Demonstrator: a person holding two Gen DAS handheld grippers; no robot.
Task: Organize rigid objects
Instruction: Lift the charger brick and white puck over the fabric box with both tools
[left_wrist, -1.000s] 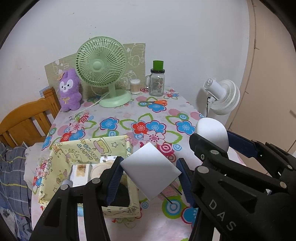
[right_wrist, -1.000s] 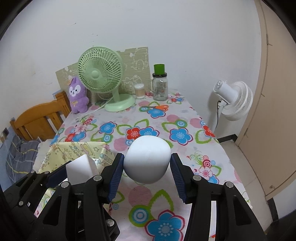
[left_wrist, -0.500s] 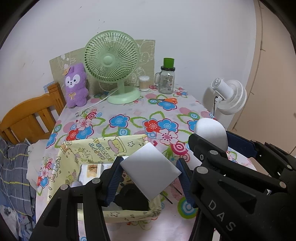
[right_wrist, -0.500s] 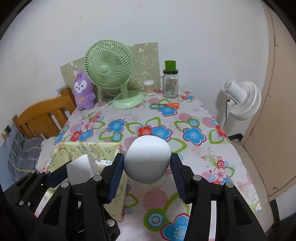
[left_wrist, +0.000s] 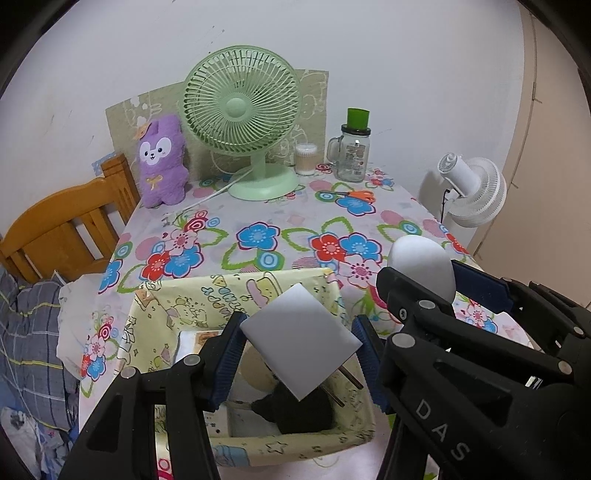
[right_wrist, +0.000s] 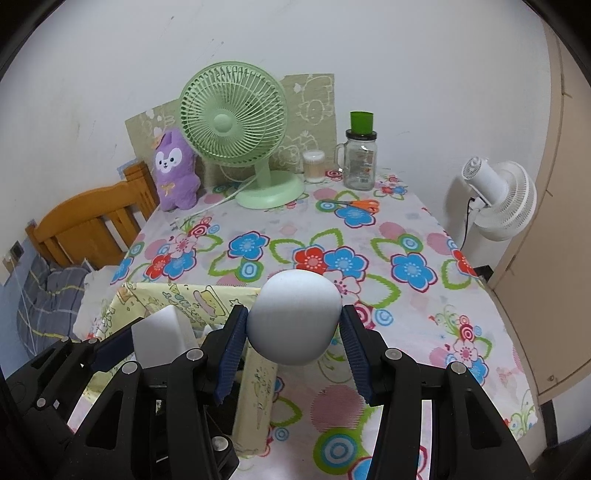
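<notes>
1. Blue pads of the left gripper (left_wrist: 299, 354) press on two opposite corners of a white block (left_wrist: 300, 341), which hangs turned like a diamond between the fingers.
2. Just below and beyond those fingertips sits a yellow cartoon-print box (left_wrist: 236, 291) with its top open; the block is over its inside, not touching it as far as I can see.
3. Inside the box, under the block, lie a black lump (left_wrist: 299, 410), a pale round thing and a small white carton, all partly hidden.
4. The right gripper (right_wrist: 293, 332) is clamped on a white egg-shaped ball (right_wrist: 294, 320), one pad on each side, the ball bulging out ahead of the fingers.
5. That ball hangs over the flowered cloth (right_wrist: 406, 266), just right of the box's near corner (right_wrist: 255, 373).
6. The two grippers sit side by side, close together; each shows in the other's view.
7. Far ahead of both sets of fingers, by the wall, stand a green fan (left_wrist: 242, 122), a purple plush (left_wrist: 161, 160), a glass mug-jar with a green cap (left_wrist: 354, 149) and a small tub (left_wrist: 306, 158).
8. Orange-handled scissors (left_wrist: 351, 195) lie on the cloth in front of the jar.
9. Off the table's right edge stands a white fan (left_wrist: 472, 192); to the left is a wooden bed frame (left_wrist: 66, 225).
</notes>
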